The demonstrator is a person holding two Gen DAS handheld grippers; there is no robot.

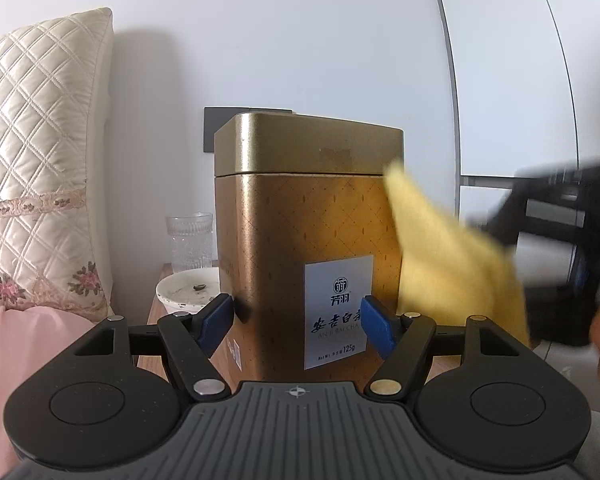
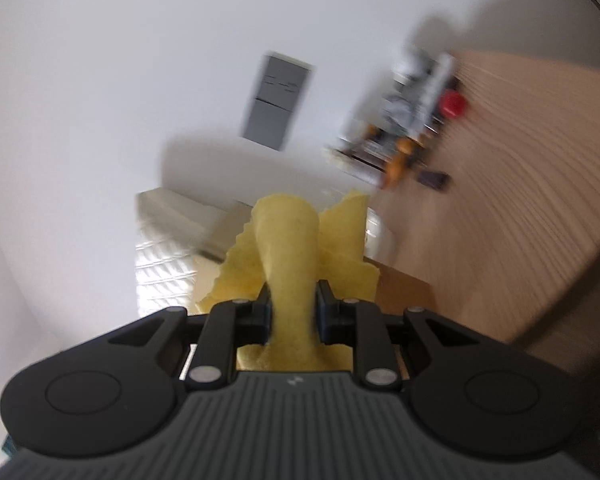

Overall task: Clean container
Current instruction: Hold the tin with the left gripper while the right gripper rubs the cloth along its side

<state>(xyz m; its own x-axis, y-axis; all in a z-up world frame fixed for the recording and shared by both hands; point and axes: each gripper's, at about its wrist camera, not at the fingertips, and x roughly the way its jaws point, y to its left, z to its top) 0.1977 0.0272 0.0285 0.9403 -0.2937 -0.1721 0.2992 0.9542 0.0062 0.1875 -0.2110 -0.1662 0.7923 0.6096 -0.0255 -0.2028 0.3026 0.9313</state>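
Observation:
A tall gold tea tin [image 1: 300, 216] with a lid and a white label stands upright in the left wrist view. My left gripper [image 1: 296, 324] is shut on the tin, its blue pads [image 1: 216, 322] pressing both lower sides. My right gripper [image 2: 292, 312] is shut on a yellow cloth [image 2: 290, 256]. In the left wrist view the yellow cloth [image 1: 452, 264] hangs blurred against the tin's right side, with the right gripper's body [image 1: 564, 240] to the right of it.
A ribbed glass [image 1: 189, 240] and a white bowl [image 1: 182, 292] stand left of the tin on a wooden nightstand [image 1: 156, 312]. A quilted cream pillow [image 1: 36, 160] is on the left. A wall socket [image 2: 278, 100] and a cluttered wooden surface [image 2: 500, 200] show in the right wrist view.

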